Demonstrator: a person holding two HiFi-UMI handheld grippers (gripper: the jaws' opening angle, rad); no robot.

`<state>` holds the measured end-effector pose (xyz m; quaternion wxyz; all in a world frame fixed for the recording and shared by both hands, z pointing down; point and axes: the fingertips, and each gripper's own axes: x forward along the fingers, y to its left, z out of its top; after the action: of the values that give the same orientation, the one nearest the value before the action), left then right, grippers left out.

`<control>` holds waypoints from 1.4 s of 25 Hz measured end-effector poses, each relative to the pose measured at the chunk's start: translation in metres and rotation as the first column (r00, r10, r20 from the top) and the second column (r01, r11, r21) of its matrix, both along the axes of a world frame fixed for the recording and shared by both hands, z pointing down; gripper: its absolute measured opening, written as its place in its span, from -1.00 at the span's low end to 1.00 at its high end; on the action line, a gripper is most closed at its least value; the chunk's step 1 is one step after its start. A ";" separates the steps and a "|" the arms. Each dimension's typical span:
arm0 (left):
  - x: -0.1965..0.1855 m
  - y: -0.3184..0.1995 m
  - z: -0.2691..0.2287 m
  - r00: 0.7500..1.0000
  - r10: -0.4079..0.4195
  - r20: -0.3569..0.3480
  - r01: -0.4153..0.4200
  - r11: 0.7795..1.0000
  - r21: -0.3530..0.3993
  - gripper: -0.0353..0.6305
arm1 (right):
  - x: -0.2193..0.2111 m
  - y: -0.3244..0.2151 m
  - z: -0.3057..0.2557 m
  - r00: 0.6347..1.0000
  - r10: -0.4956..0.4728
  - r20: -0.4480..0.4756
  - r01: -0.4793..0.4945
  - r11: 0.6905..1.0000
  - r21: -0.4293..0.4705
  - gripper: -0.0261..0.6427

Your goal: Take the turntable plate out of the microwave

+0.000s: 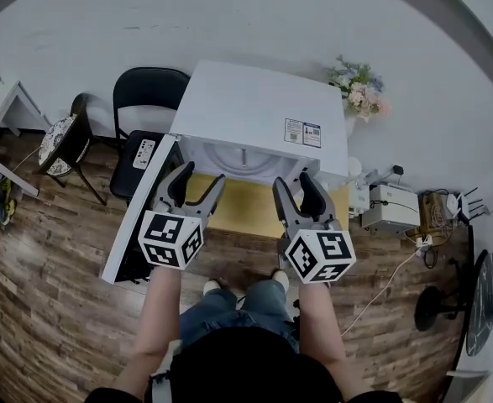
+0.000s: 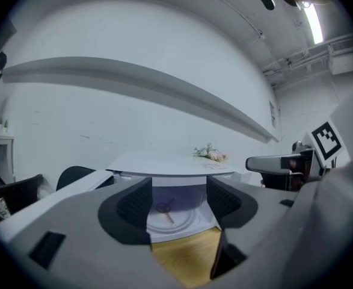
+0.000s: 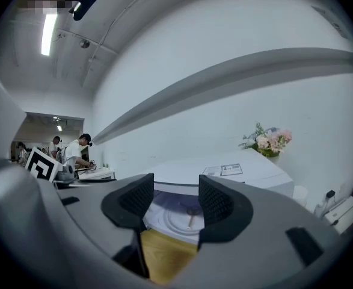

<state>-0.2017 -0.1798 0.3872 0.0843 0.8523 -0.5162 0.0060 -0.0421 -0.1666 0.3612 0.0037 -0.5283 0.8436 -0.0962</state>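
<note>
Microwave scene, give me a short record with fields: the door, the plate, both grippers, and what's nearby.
microwave: white, seen from above
door: open, swung to the left
turntable plate: inside the cavity, nothing touching it
left gripper: open, empty, in front of the opening
right gripper: open, empty, beside the left one
yellow surface: under both grippers, in front of the opening
nearby: flowers to the right, black chair to the left

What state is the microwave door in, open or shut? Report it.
Open. The door stands swung out at the head view's left, and both gripper views look straight into the microwave at the plate inside.
</note>
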 end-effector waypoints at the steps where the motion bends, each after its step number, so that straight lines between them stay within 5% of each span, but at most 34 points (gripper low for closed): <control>1: 0.002 0.000 0.005 1.000 0.016 -0.006 -0.016 1.000 -0.011 -0.03 | -0.003 0.000 0.005 1.000 0.004 0.006 -0.004 1.000 -0.015 -0.23; 11: 0.011 -0.020 0.070 0.992 0.039 -0.124 -0.061 0.982 -0.178 -0.03 | -0.011 0.001 0.054 0.999 0.030 0.013 -0.028 0.991 -0.134 -0.23; 19: 0.022 -0.052 0.118 0.969 -0.012 -0.245 -0.074 0.939 -0.337 -0.03 | -0.014 -0.027 0.084 0.999 0.032 0.035 -0.025 0.982 -0.187 -0.23; 30: 0.032 -0.096 0.184 0.849 -0.220 -0.481 -0.114 0.812 -0.572 -0.03 | -0.015 -0.051 0.111 0.997 0.015 0.074 0.004 0.967 -0.254 -0.24; 35: 0.028 -0.112 0.199 0.733 -0.348 -0.585 -0.132 0.771 -0.624 -0.03 | -0.011 -0.063 0.114 0.996 0.018 0.086 0.005 0.963 -0.268 -0.24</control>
<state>-0.1736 -0.2914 0.5860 0.5433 0.6828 -0.4694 -0.1352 -0.0531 -0.2293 0.4751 -0.0303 -0.5220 0.8201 -0.2324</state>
